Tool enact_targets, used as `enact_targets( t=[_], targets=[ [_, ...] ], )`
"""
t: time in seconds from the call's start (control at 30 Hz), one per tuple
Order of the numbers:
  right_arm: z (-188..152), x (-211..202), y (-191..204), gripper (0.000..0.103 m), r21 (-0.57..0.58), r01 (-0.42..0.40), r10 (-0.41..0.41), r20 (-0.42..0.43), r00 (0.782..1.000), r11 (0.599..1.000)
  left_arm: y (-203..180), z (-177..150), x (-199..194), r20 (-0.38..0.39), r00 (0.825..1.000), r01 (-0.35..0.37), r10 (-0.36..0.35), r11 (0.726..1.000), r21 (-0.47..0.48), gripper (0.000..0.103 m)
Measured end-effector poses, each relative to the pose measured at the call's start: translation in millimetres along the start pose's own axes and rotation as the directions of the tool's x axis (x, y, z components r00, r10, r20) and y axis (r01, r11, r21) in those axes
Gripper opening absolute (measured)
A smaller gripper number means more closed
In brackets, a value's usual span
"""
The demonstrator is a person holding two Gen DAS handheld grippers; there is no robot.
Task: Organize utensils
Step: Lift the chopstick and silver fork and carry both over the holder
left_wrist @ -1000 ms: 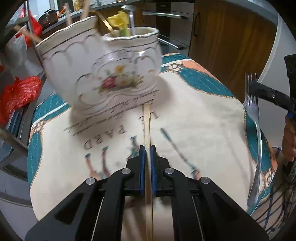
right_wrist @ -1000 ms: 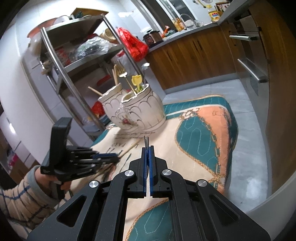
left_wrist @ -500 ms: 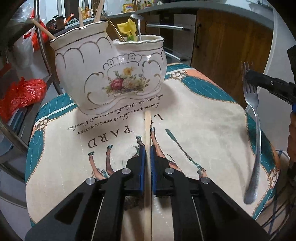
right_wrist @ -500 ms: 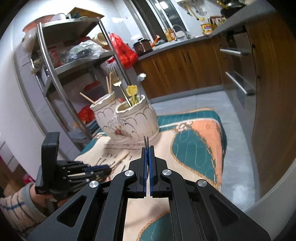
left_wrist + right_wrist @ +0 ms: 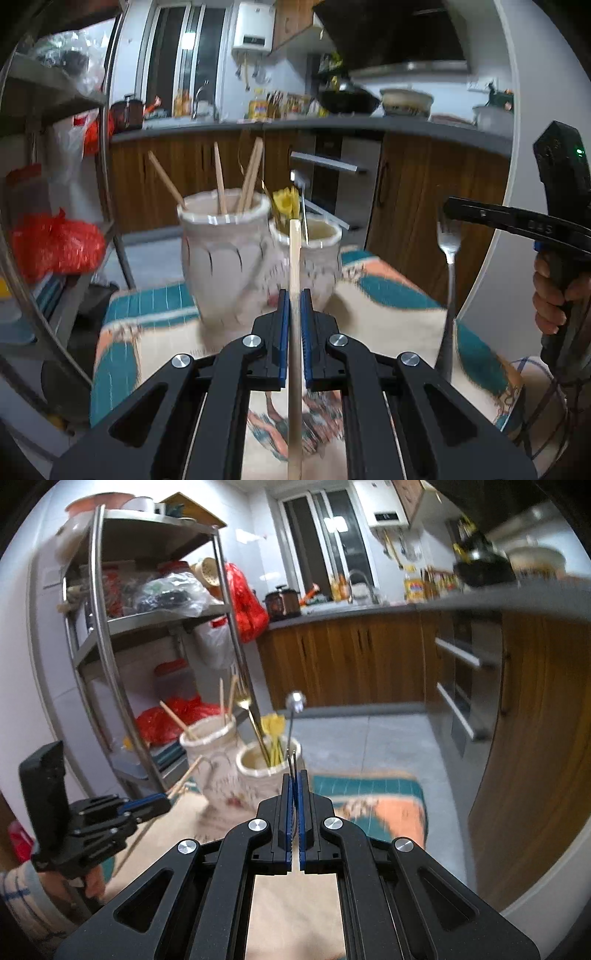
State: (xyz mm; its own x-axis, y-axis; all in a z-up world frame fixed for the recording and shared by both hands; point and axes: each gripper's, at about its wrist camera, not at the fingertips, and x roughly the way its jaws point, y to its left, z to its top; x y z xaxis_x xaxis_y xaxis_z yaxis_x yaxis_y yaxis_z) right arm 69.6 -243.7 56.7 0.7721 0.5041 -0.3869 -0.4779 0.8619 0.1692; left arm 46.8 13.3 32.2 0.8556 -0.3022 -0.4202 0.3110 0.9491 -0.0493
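Note:
My left gripper (image 5: 294, 295) is shut on a wooden chopstick (image 5: 294, 258), lifted and pointing at the white two-part ceramic holder (image 5: 225, 266). The holder's left pot holds several chopsticks (image 5: 251, 181); its right pot (image 5: 258, 771) holds a gold fork (image 5: 251, 716), a yellow utensil and a spoon. My right gripper (image 5: 294, 775) is shut on a metal fork, whose tines (image 5: 448, 240) stand upright at the right of the left wrist view. The left gripper also shows in the right wrist view (image 5: 162, 803).
The holder stands on a cloth-covered table (image 5: 388, 295) with teal and orange print. A steel shelf rack (image 5: 110, 657) with red bags is to the left. Wooden kitchen cabinets (image 5: 351, 657) and a counter lie behind, with grey floor between.
Both grippers have risen and tilted up from the table. The chopstick has left the cloth and now points at the holder's rim. The fork stays upright in the right gripper.

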Motion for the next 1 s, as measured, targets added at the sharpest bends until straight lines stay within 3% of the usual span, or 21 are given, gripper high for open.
enact_targets(
  t=[0.2,0.5,0.8,1.0],
  targets=[
    [39,8,16,0.003,-0.06,0.062,-0.058,0.072,0.996,0.996,10,35,-7,0.141,0.99,0.007,-0.01,1.0,0.025,0.006],
    [89,35,16,0.003,-0.052,0.15,-0.142,0.14,0.98,0.987,48,95,13,0.335,0.942,0.059,-0.032,0.996,-0.071,0.006],
    [106,57,14,0.003,-0.036,0.218,-0.206,0.21,0.956,0.975,60,114,59,0.362,0.932,0.054,-0.01,0.992,-0.111,0.006],
    [104,68,9,0.003,-0.036,0.26,-0.244,0.234,0.941,0.965,47,113,76,0.387,0.919,-0.047,0.072,0.996,-0.072,0.006]
  ],
)
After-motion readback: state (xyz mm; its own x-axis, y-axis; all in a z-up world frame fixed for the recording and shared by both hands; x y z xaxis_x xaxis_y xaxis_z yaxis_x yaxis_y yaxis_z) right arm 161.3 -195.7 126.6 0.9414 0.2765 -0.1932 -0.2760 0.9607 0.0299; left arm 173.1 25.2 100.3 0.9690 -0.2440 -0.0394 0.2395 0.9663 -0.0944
